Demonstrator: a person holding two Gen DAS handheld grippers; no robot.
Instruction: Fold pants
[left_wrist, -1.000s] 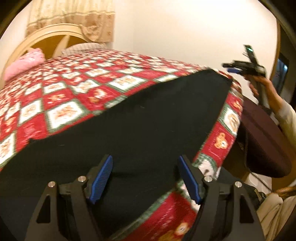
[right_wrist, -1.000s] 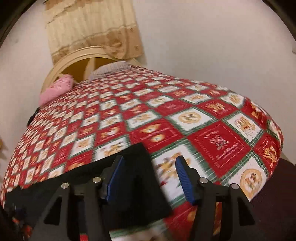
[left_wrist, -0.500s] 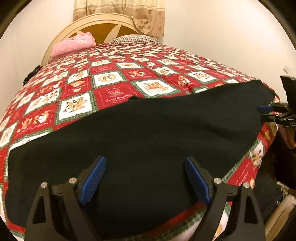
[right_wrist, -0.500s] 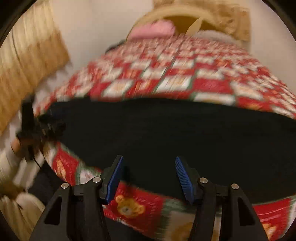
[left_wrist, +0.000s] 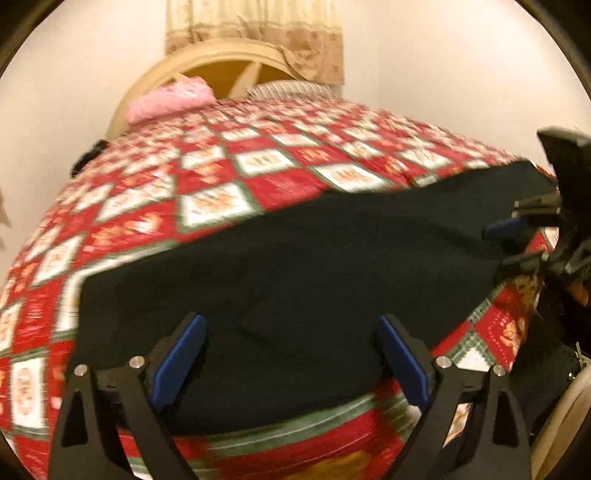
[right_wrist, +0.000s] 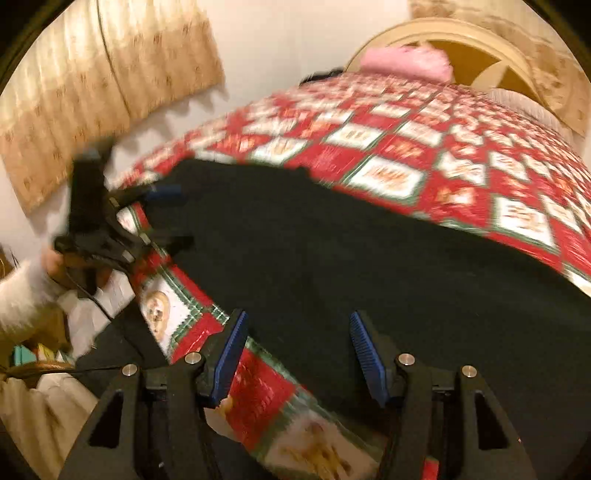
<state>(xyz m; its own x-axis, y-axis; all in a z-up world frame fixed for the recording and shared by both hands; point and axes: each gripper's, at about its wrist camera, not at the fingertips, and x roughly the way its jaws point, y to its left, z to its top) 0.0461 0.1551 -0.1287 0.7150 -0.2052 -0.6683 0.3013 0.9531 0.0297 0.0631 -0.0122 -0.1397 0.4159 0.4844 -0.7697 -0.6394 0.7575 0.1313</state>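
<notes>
left gripper (left_wrist: 291, 358): jaws opening, empty | right gripper (right_wrist: 295, 354): agape, empty

No legible txt, label, brand or no. can be made out; the motifs printed on the quilt (left_wrist: 258, 162) squares are too blurred to be read.
</notes>
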